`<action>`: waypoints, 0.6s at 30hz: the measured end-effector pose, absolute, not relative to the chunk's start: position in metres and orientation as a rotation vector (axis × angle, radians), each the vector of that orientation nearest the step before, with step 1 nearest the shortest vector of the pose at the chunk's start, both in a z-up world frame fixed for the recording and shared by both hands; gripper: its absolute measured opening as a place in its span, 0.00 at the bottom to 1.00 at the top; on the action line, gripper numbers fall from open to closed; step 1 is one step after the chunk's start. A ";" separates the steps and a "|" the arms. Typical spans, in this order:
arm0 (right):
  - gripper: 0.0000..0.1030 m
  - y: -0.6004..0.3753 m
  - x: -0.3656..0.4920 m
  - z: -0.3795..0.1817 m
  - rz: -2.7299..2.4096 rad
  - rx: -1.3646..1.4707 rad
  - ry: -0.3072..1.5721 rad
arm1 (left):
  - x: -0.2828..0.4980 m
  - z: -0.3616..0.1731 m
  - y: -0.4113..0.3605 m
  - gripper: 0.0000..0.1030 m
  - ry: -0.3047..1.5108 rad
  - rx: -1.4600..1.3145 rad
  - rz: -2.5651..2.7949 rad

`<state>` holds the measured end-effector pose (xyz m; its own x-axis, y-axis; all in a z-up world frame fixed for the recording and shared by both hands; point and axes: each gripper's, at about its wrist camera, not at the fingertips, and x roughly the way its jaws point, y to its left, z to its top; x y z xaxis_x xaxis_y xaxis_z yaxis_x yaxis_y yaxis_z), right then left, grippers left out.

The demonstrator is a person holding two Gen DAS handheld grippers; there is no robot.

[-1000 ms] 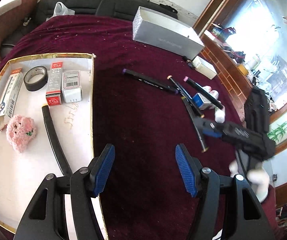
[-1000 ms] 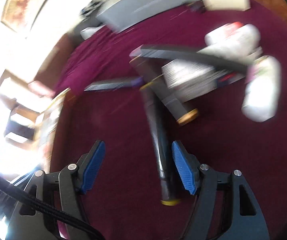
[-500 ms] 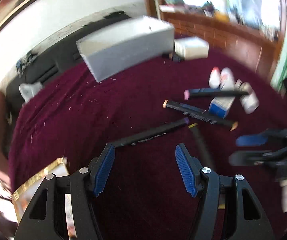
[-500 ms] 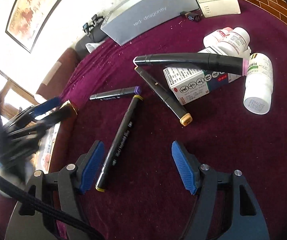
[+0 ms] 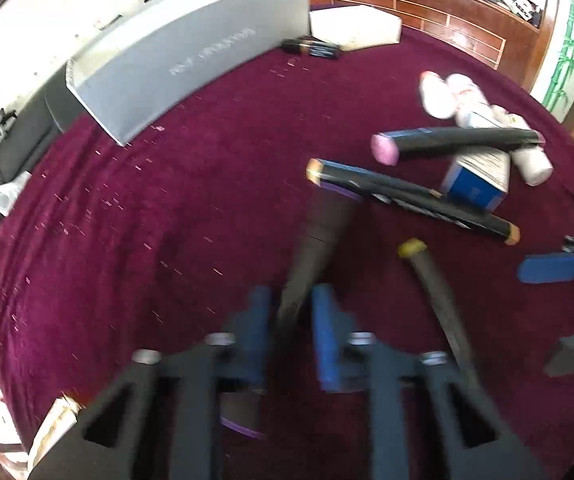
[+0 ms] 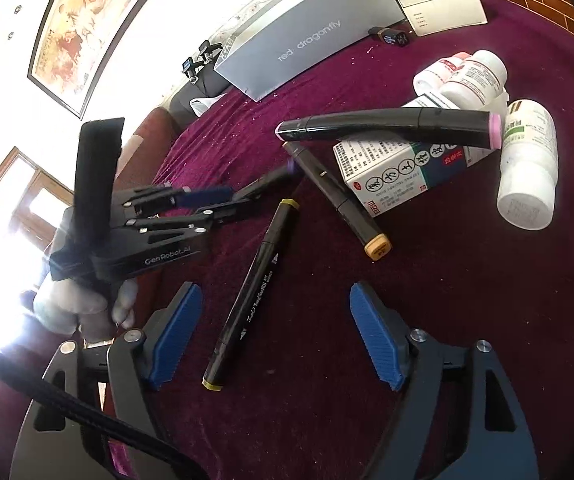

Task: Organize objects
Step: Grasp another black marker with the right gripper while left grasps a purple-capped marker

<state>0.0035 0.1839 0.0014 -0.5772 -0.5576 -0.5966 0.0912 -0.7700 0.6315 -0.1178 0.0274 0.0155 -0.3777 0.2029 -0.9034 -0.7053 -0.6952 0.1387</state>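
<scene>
Left gripper [image 5: 287,332]: its jaws have just been closing and now pinch the purple-capped marker [image 5: 319,236] near its near end; the marker runs from the jaws toward 12 o'clock, its far cap just under the orange-capped marker [image 5: 407,196]. A grip low on the barrel probably suits carrying it off to be sorted.

Right gripper [image 6: 279,340]: its jaws have just been opening wider and stand spread, holding nothing, on either side of the yellow-capped marker [image 6: 255,292], which lies flat on the dark red counter [image 6: 467,300]. Likely lined up as the next pick.

Pile at 1 o'clock: the pink-capped marker [image 6: 387,128] rests across a medicine carton [image 6: 403,172], with white pill bottles [image 6: 527,168] beside it; all look unsorted.

Grey box [image 6: 307,32]: lies at 12 o'clock, well apart from the markers.

Left wrist view only: the blurred pads closed on the marker barrel, and the corner of a gold-edged tray [image 5: 53,424] at 7 o'clock.

Right wrist view only: the left gripper from the side, a gloved hand [image 6: 83,304] under it, and sharp print on the carton and box.
</scene>
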 end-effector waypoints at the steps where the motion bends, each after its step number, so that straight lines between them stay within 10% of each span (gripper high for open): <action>1: 0.75 0.183 0.002 0.001 -2.368 1.172 -0.779 | -0.109 0.015 0.029 0.11 0.699 -1.279 2.087; 18: 0.77 0.173 0.009 0.003 -2.435 1.173 -0.660 | -0.053 0.038 0.017 0.11 0.527 -1.240 2.346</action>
<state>0.0089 0.1730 0.0030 -0.5920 -0.5011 -0.6313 0.1136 -0.8273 0.5501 -0.0529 0.0173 0.0380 -0.5061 0.1961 -0.8399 -0.5367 -0.8339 0.1288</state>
